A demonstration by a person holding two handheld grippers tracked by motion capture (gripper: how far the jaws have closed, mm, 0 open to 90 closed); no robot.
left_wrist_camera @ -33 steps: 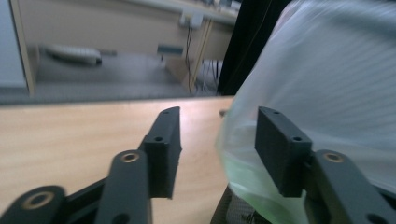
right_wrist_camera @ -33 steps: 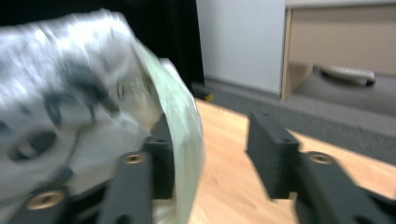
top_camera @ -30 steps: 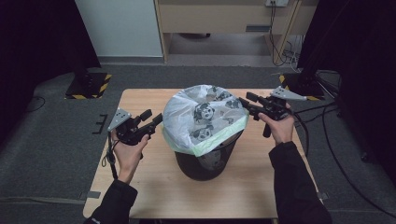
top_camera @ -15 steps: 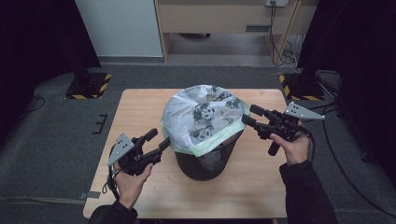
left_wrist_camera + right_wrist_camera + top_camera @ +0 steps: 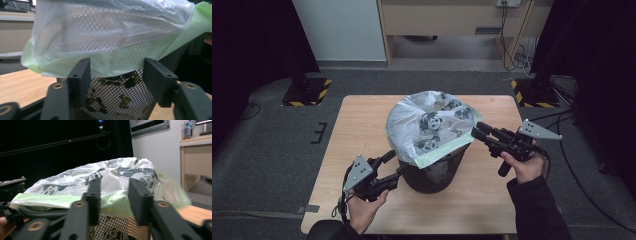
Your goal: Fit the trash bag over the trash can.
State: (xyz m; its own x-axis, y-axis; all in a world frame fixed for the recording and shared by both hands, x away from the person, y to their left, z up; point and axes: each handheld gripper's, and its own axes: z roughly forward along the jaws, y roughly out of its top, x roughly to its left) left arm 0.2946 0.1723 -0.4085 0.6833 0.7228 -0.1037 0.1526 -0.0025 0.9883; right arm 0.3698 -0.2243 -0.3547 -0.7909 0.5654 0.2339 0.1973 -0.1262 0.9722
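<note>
A black mesh bin [image 5: 434, 175] stands in the middle of the wooden table [image 5: 362, 130]. A clear bag [image 5: 427, 125] with panda prints and a green hem is draped over its top. My left gripper [image 5: 396, 163] is open at the bin's near-left side, low against the wall. In the left gripper view its jaws [image 5: 117, 77] stand wide apart in front of the mesh [image 5: 112, 100], just under the bag's hem [image 5: 75, 67]. My right gripper [image 5: 477, 130] is open at the bin's right rim. In the right gripper view its jaws [image 5: 116, 200] frame the green hem [image 5: 112, 205].
Table edges lie close on the near side and to the right of the hands. Black-and-yellow striped bases [image 5: 307, 92] [image 5: 532, 92] sit on the floor beyond the table's far corners. A wooden cabinet [image 5: 452, 20] stands at the back. Cables [image 5: 572, 150] run along the floor at right.
Both hands have moved toward the near side of the table. The left gripper dropped beside the bin's lower wall; the right gripper slid down along the right rim. The bag and bin stayed put.
</note>
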